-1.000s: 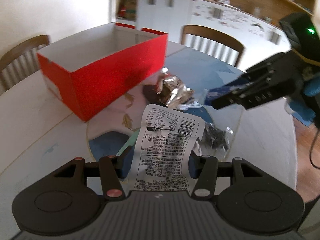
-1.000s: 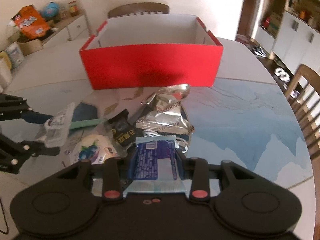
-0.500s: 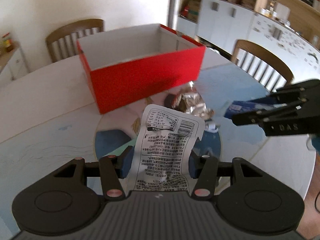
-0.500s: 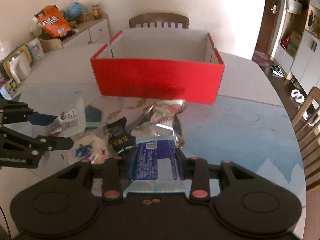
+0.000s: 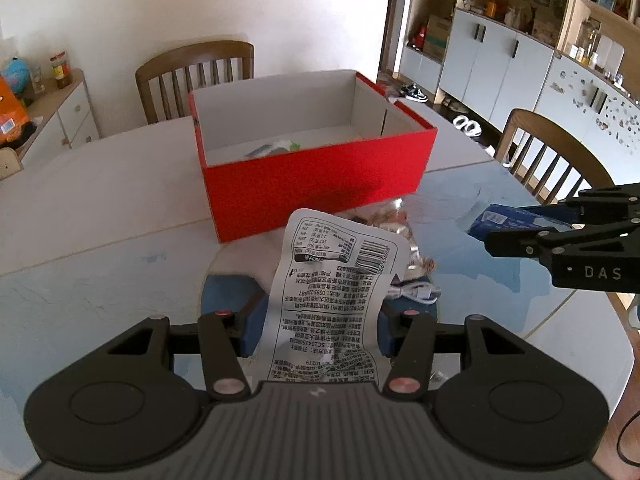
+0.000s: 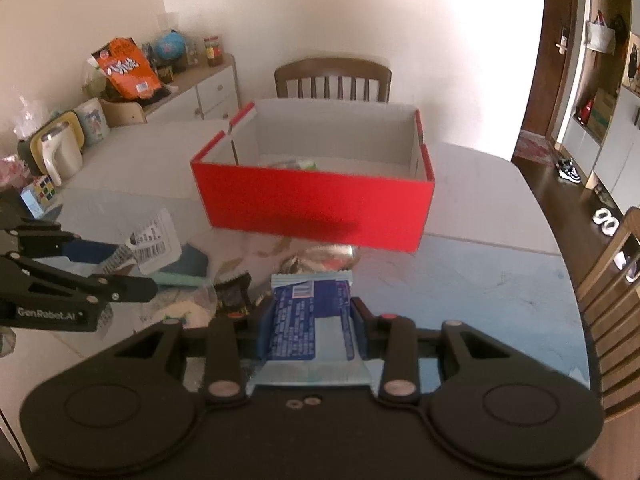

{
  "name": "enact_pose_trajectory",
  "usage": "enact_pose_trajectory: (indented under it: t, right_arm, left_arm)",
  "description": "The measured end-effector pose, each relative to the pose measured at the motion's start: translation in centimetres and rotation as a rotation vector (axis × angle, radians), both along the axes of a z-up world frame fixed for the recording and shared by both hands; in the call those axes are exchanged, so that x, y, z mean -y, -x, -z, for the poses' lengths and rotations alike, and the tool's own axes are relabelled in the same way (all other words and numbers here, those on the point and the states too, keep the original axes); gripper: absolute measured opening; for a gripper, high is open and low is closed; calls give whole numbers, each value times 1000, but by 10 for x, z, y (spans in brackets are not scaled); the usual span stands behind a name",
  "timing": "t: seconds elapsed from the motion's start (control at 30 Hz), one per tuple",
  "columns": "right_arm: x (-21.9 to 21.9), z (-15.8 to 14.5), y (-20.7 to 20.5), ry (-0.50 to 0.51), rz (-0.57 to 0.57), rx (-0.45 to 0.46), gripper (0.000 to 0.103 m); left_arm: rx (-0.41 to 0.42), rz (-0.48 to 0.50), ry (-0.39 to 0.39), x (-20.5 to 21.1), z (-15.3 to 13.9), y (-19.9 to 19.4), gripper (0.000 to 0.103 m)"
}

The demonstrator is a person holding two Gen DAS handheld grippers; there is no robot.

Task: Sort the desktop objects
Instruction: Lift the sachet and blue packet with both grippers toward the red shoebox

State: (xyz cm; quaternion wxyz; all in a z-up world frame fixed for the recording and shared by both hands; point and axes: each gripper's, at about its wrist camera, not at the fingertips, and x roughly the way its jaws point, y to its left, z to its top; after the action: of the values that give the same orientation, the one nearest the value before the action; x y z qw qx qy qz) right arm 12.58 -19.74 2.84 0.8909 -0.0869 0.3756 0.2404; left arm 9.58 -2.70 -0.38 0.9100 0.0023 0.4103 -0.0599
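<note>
Left hand-held gripper (image 5: 320, 320), lower centre of the left wrist view: its 2 blue pads clamp a white printed packet (image 5: 332, 300) by its lower edges. The packet stands up between the fingers, barcode near the top, its upper end reaching toward the middle of the frame, raised over the bench (image 5: 100, 200).

Right hand-held gripper (image 6: 310, 326), lower centre of the right wrist view: pads pressed on both sides of a blue snack packet (image 6: 310, 320), whose crimped pale edge points up-frame toward the box.

Red box (image 5: 316, 188) sits open at frame centre in both views, beyond both held packets, apart from them. A few small items lie on its white floor, too blurred to identify.

On the bench between the box and the grippers: a crumpled silver foil bag (image 6: 320, 258), a small black packet (image 6: 232, 292), a white cable (image 5: 412, 292).

Wooden chair (image 5: 196, 76) stands behind the box.
</note>
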Motion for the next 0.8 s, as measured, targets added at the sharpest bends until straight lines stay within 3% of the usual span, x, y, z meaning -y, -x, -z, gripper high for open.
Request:
enact_pose_trajectory:
  t: [0.17, 0.8]
  right_arm:
    - [-4, -11, -11, -24, 0, 17, 38]
    - [-45, -39, -92, 7, 43, 80, 38]
  left_arm:
    - [2, -10, 29, -1, -13, -12, 53]
    - [44, -34, -22, 0, -50, -115, 53]
